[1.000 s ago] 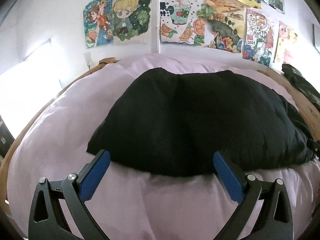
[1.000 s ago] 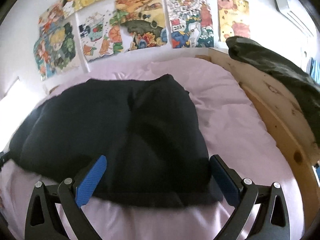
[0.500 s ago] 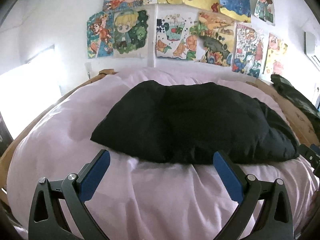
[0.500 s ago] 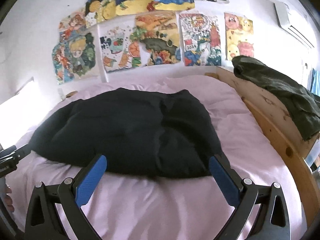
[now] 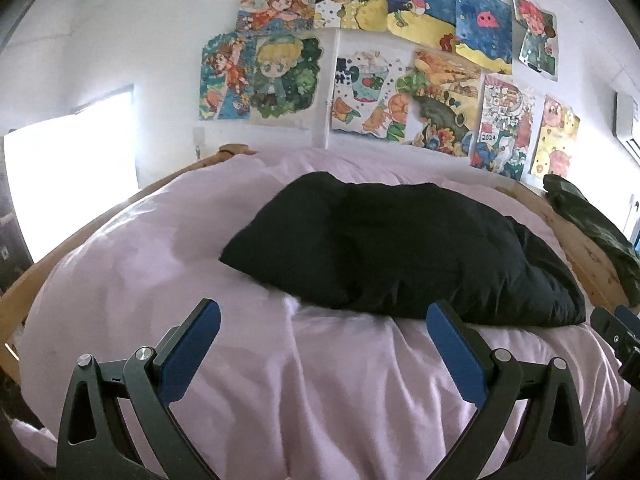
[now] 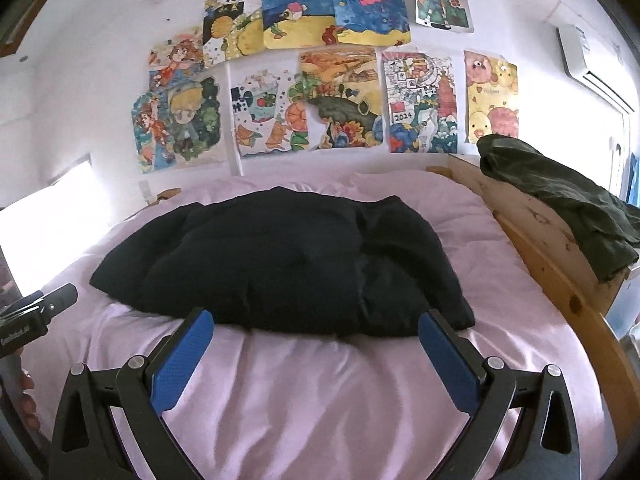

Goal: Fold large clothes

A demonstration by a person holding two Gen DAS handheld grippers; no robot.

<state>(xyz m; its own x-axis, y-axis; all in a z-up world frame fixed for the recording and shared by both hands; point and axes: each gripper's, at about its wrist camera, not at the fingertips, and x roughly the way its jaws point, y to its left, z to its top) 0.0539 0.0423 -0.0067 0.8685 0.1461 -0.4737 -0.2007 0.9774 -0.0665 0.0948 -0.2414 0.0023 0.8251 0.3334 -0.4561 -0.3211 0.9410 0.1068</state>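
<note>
Black garment [image 6: 280, 264] lies folded on bed [image 6: 320, 400]. Left gripper [image 5: 324, 344], right gripper [image 6: 316, 344] wide apart, empty. Next: likely regrasp near hem for another fold.

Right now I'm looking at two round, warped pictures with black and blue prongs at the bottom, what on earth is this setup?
Those prongs are tools a person carries, one in each hand. Each has two blue-padded fingers and a wide-angle camera looking forward along them, which is why the pictures bulge. One picture comes from the left hand-held gripper, the other from the right hand-held gripper. Both are open and hold nothing.

In front of them is a bed with a pink sheet and a wooden frame. A black garment lies on the sheet in a loose, puffy heap. A dark green garment hangs over the frame on the right. Colourful drawings cover the wall behind.

Each camera also catches the other tool at its picture's edge.
</note>
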